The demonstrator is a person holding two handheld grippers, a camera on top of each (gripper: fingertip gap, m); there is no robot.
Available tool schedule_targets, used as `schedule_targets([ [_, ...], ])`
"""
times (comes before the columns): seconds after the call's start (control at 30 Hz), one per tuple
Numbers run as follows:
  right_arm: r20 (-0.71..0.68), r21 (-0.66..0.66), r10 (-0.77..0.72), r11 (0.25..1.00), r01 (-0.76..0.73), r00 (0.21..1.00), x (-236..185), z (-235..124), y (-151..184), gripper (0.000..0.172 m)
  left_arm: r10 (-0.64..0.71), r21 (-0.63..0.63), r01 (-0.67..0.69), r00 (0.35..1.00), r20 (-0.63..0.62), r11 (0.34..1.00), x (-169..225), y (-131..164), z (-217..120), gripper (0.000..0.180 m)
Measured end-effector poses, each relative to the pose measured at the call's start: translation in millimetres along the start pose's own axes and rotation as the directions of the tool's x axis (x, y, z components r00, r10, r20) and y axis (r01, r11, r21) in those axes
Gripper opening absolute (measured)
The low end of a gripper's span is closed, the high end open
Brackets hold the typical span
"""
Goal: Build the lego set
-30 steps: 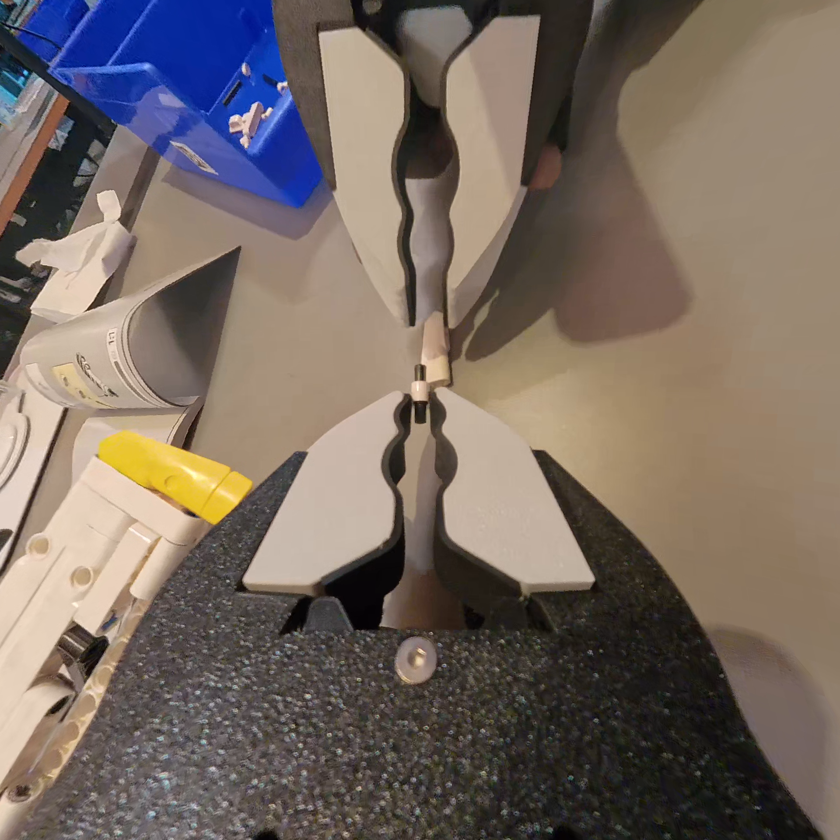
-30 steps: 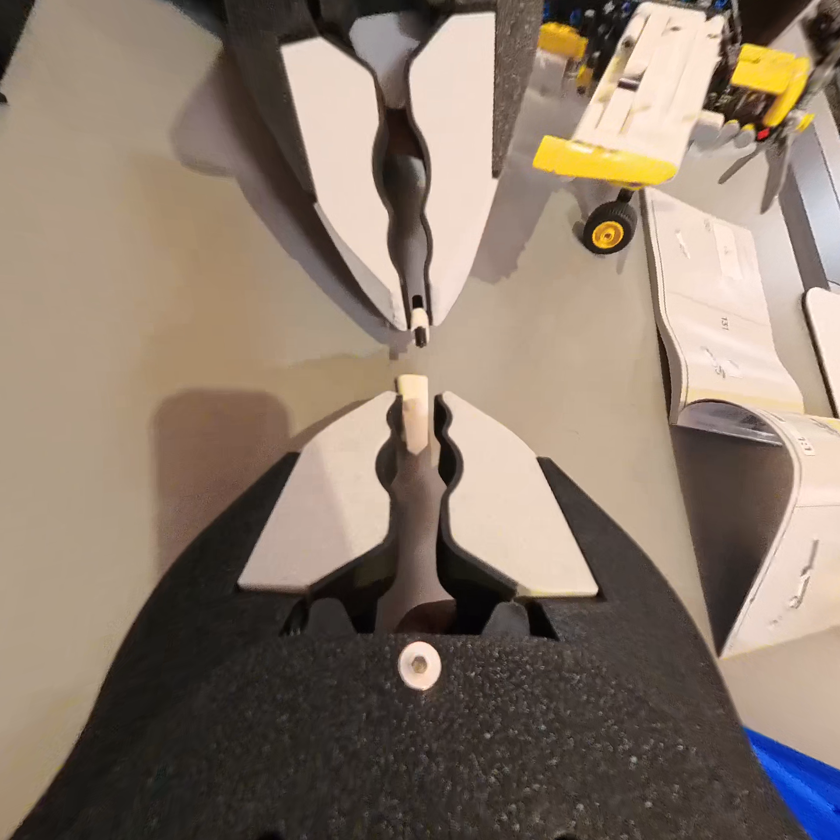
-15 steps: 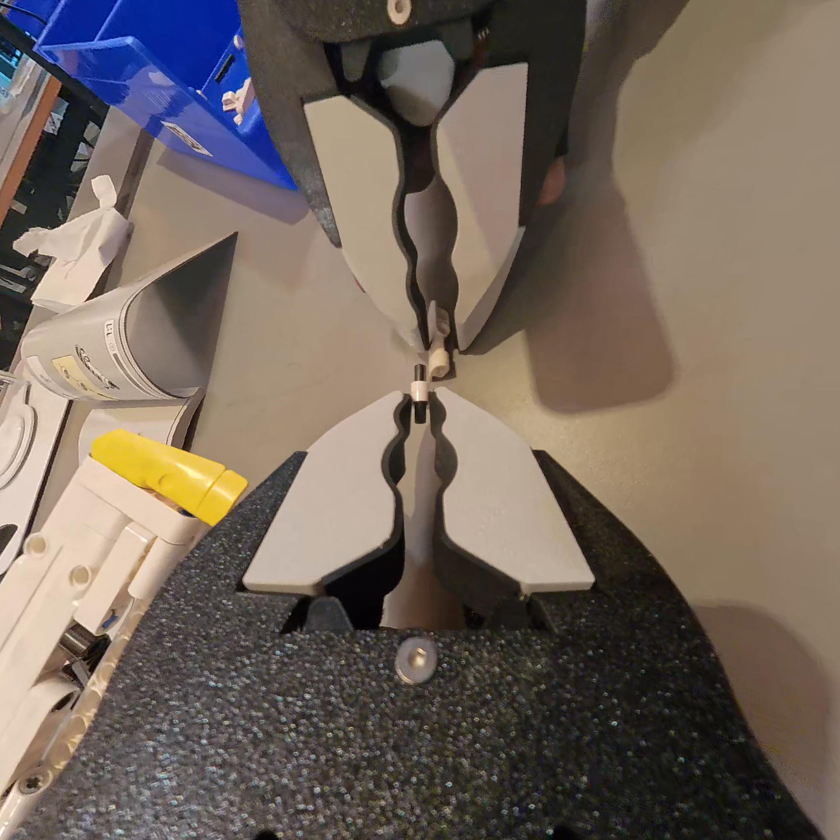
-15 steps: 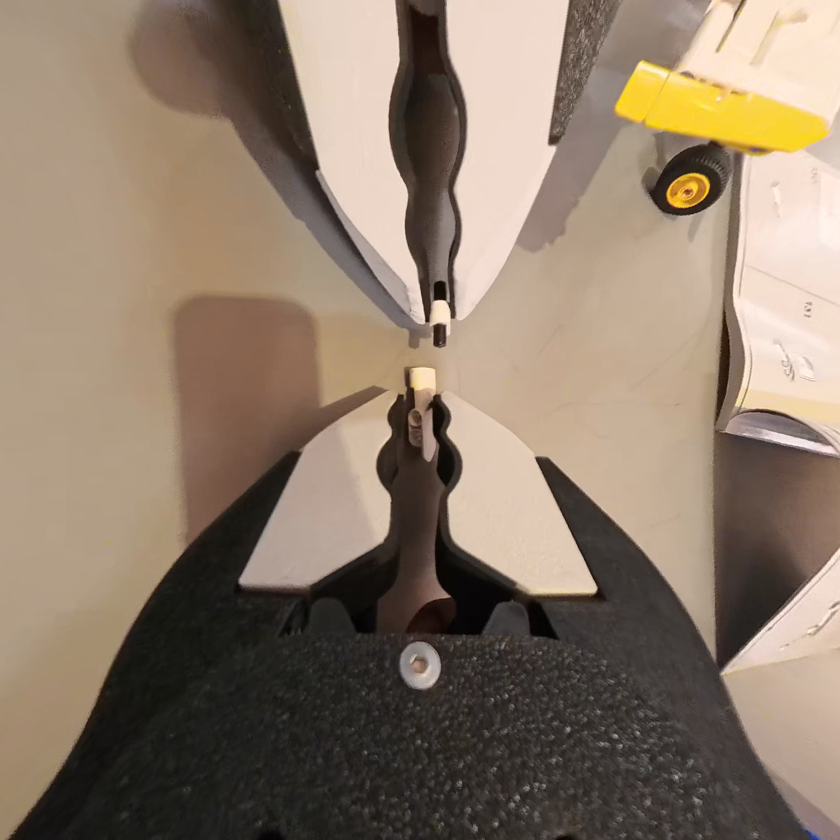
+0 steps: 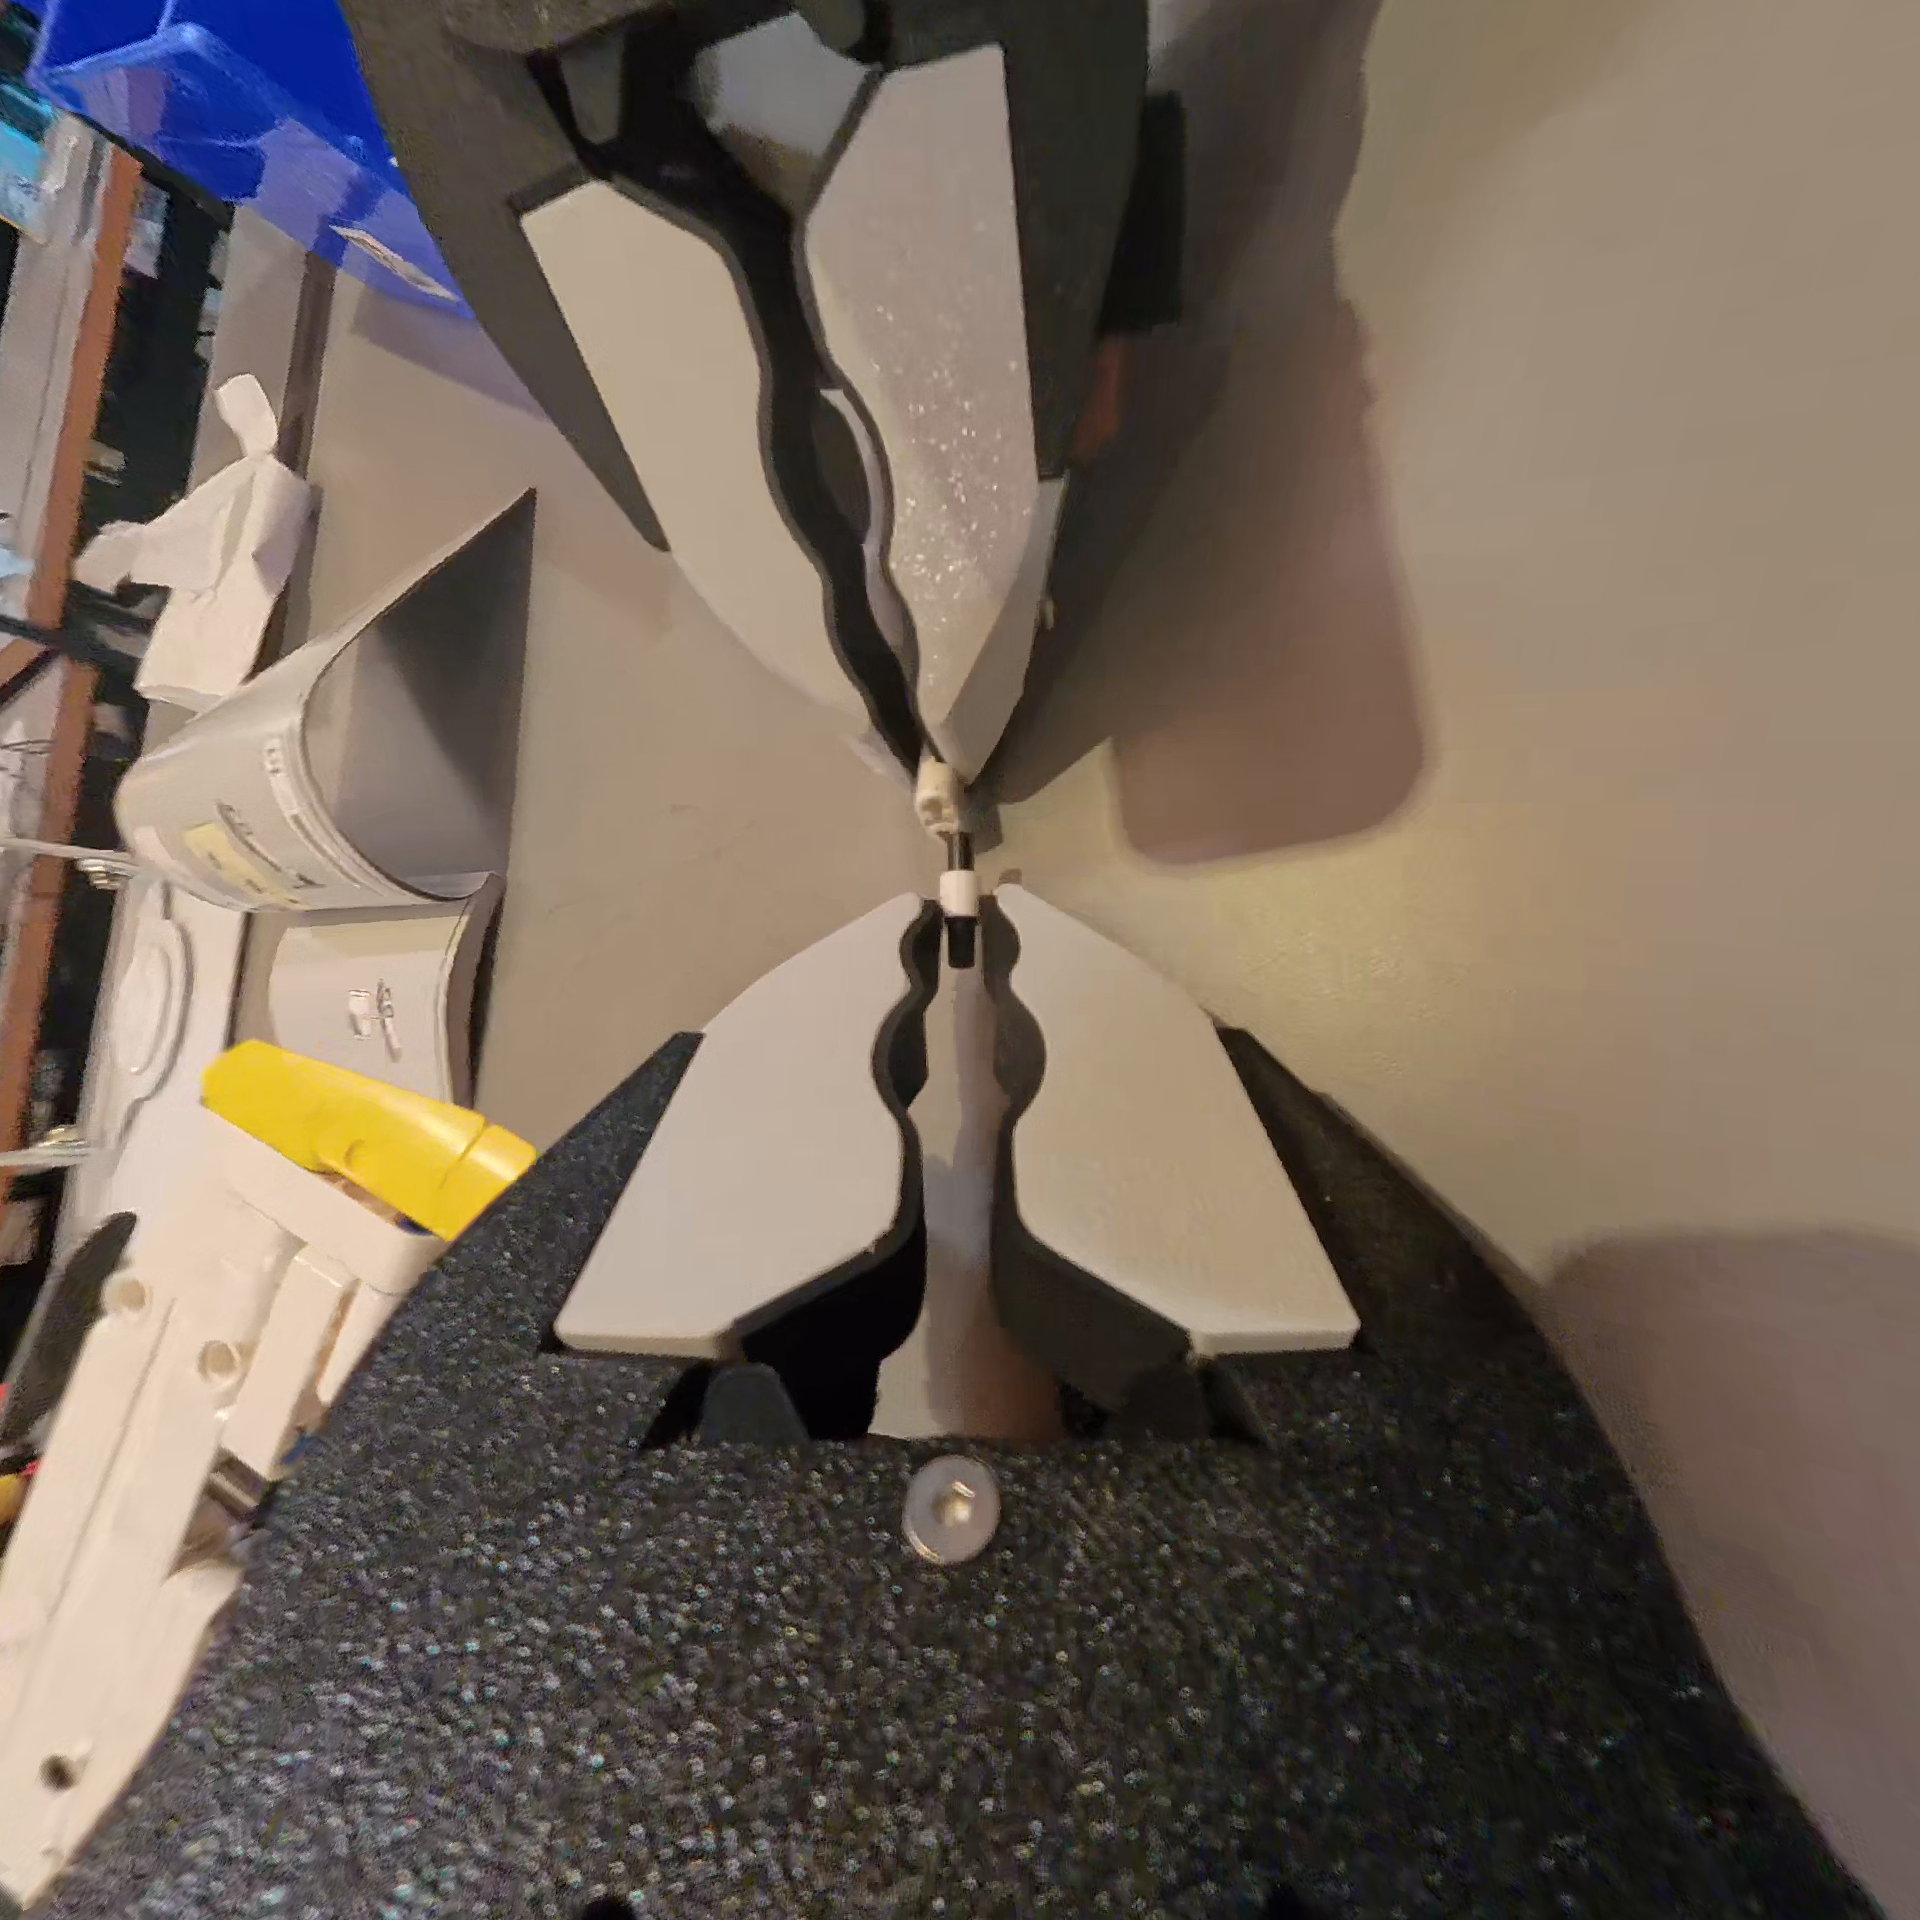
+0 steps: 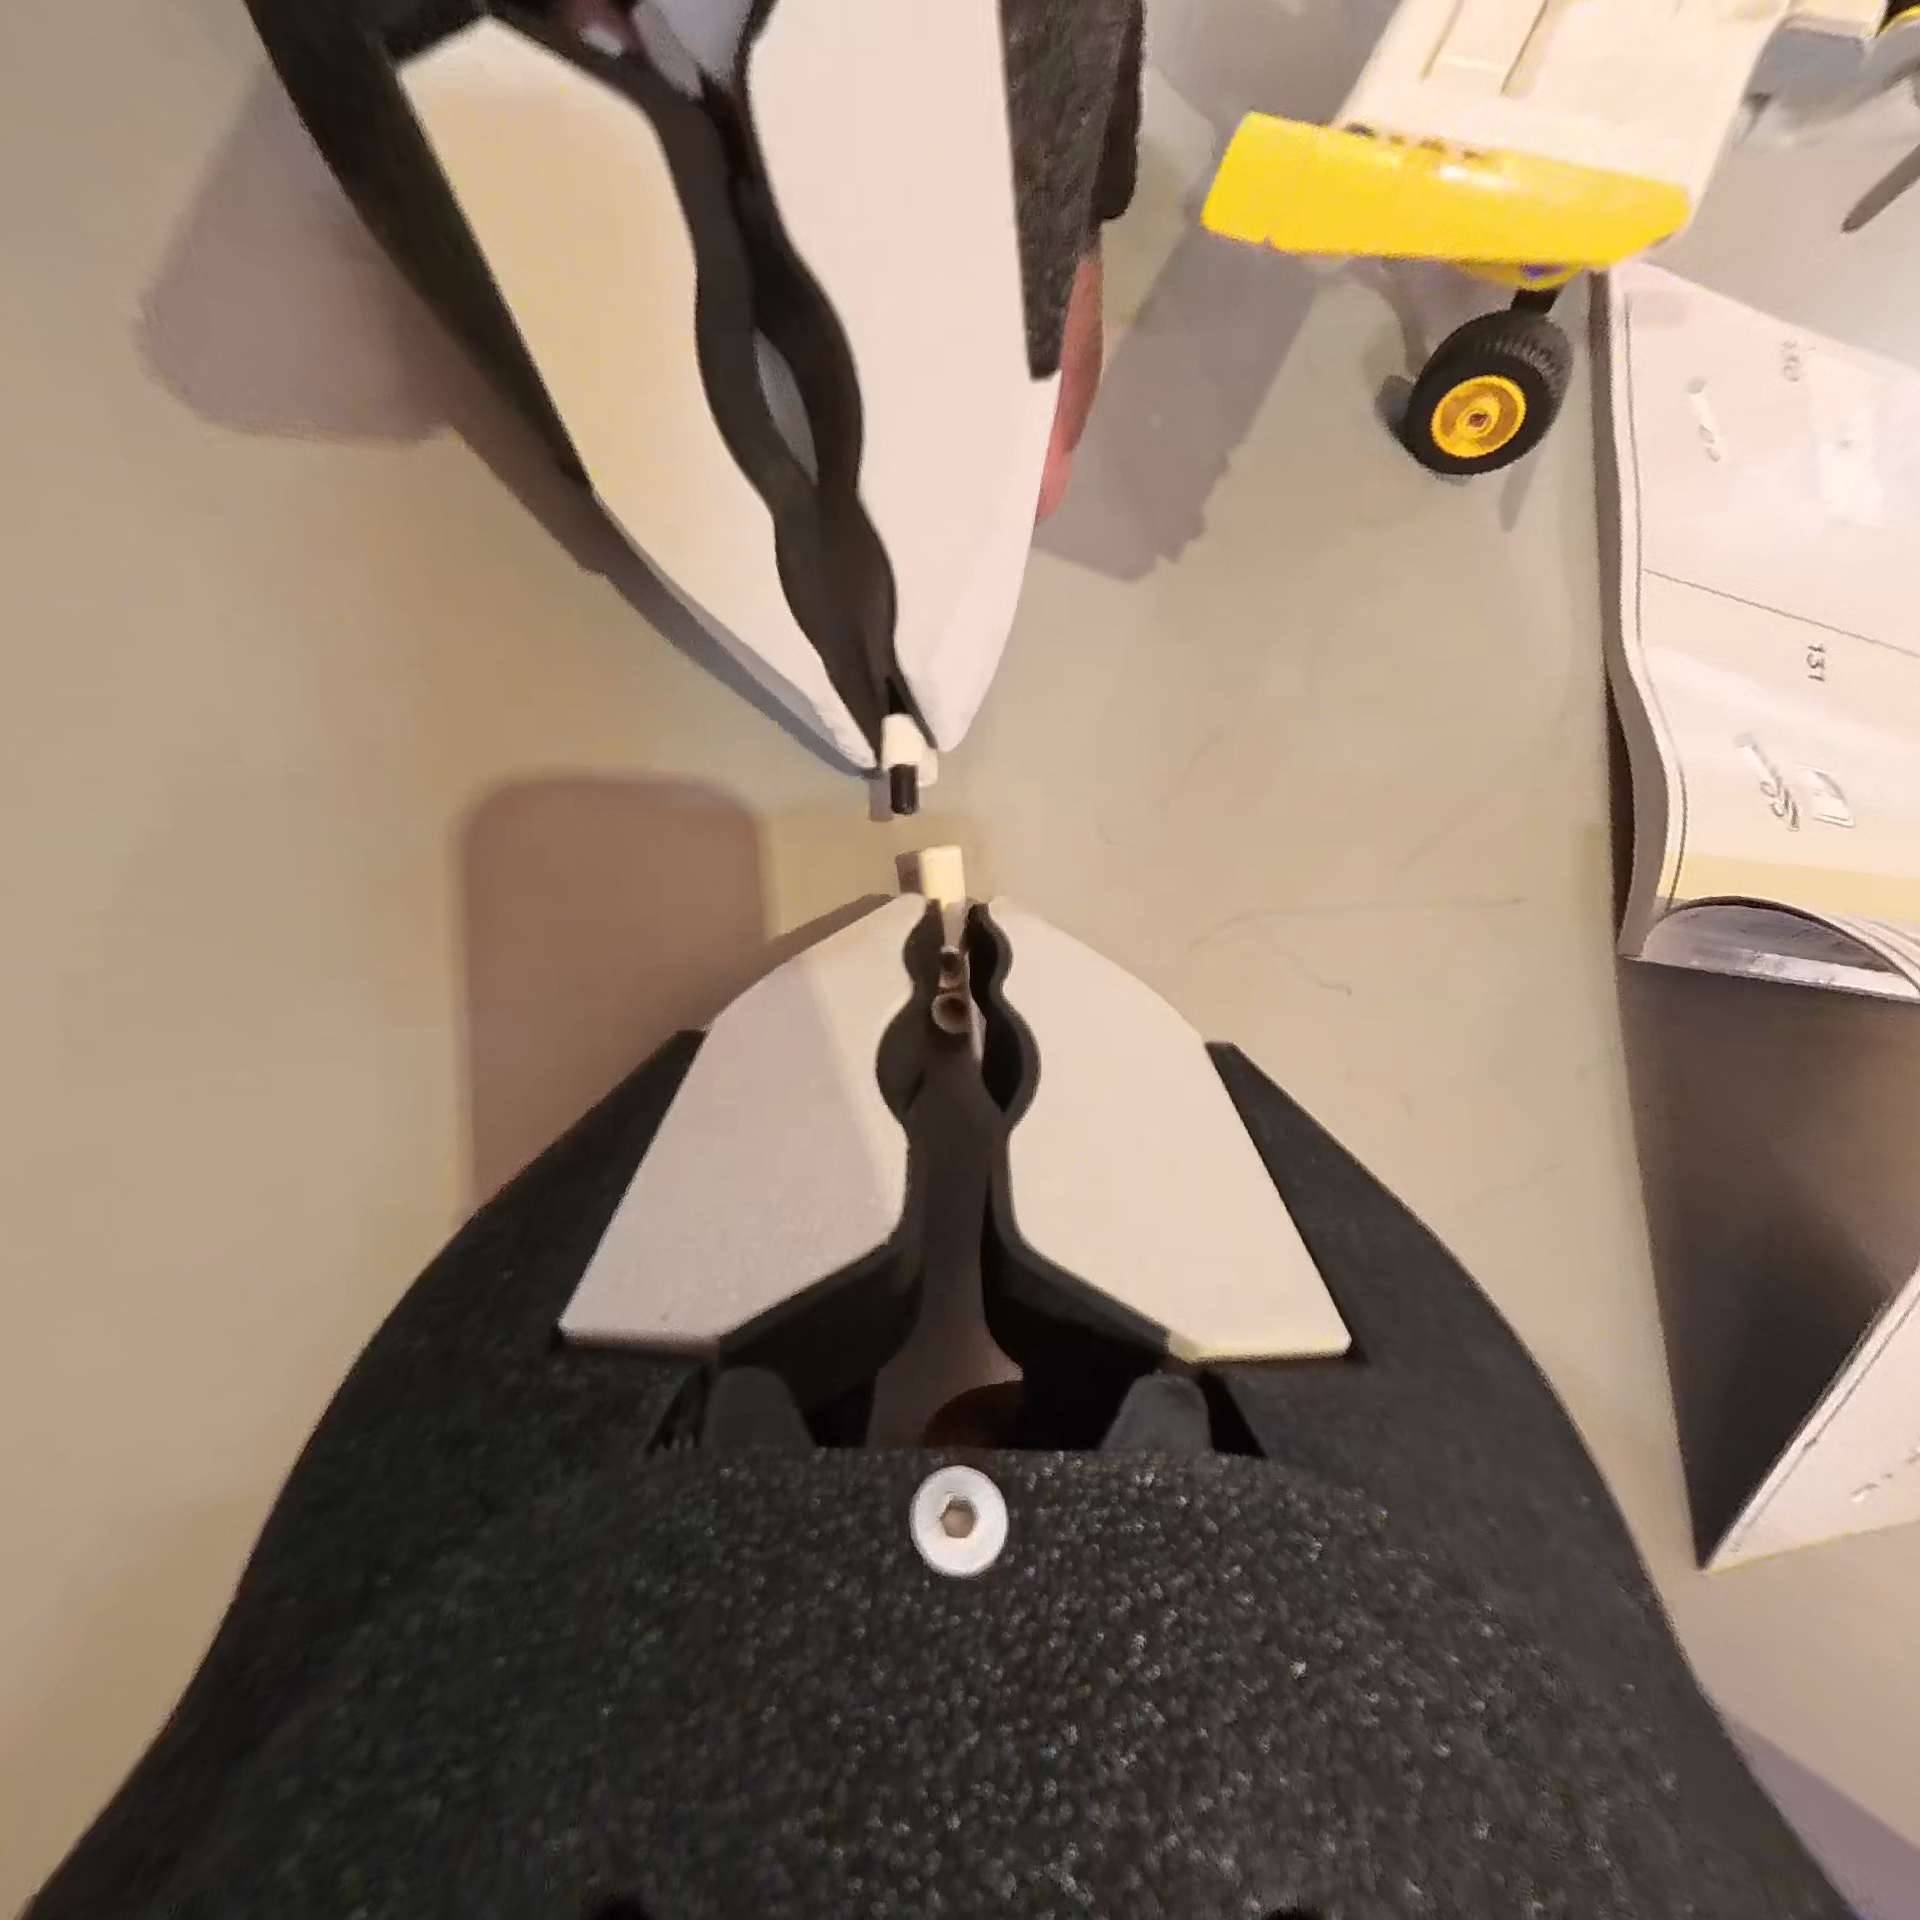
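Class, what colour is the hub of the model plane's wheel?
Yellow, inside a black tyre; the wheel shows best in the right wrist view.

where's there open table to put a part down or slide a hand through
Bare beige table lies on the right gripper's side, away from the model, crossed only by shadows. The other side is crowded: the yellow and white model plane, open instruction booklet, crumpled tissue and blue bin.

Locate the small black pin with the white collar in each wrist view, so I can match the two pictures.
Left wrist view: the black pin with the white collar sits just above centre, pinched at the tips of the near left gripper.
Right wrist view: the same pin pokes from the tips of the far gripper, above centre.
Shared landmark: the yellow and white toy plane, lower left in the left view, upper right in the right view.
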State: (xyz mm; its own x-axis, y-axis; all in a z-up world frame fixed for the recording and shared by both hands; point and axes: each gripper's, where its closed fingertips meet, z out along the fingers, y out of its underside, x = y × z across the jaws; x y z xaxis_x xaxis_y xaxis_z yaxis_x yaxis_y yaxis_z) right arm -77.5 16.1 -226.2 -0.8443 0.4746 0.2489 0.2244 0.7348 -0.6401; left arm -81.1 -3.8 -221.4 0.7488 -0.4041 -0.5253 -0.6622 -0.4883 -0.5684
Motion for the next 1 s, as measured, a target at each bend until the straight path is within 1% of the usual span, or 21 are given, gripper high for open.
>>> schedule_targets([
  [0.1,-0.005,0.022,0.005,1.0,-0.005,1.0,0.1,-1.1,-1.9,0.004,0.062,-0.063,-0.058,0.996,0.06,0.996,-5.4,0.7,3.0,0.008],
  [0.27,-0.05,-0.003,-0.025,1.0,0.025,0.998,2.1,-0.9,-0.4,0.004,0.097,-0.125,-0.086,0.992,0.078,0.988,-5.8,1.1,5.6,0.008],
  [0.6,-0.167,-0.068,-0.143,0.989,0.133,0.976,4.5,1.1,0.0,0.003,0.015,-0.122,-0.008,0.998,0.058,0.993,-6.0,-0.5,5.2,0.008],
  [0.77,-0.239,-0.116,-0.22,0.974,0.197,0.946,5.2,3.5,-1.1,0.003,-0.013,-0.145,0.019,0.999,0.043,0.989,-3.5,2.6,5.5,0.007],
  [0.9,-0.283,-0.144,-0.273,0.96,0.241,0.919,5.1,4.5,-2.0,0.003,-0.043,-0.131,0.048,0.998,0.04,0.99,-2.7,3.6,5.2,0.007],
  [1.0,-0.297,-0.147,-0.289,0.956,0.255,0.91,4.1,5.1,-3.1,0.003,-0.039,-0.122,0.044,0.998,0.042,0.992,-1.3,4.1,4.9,0.007],
])
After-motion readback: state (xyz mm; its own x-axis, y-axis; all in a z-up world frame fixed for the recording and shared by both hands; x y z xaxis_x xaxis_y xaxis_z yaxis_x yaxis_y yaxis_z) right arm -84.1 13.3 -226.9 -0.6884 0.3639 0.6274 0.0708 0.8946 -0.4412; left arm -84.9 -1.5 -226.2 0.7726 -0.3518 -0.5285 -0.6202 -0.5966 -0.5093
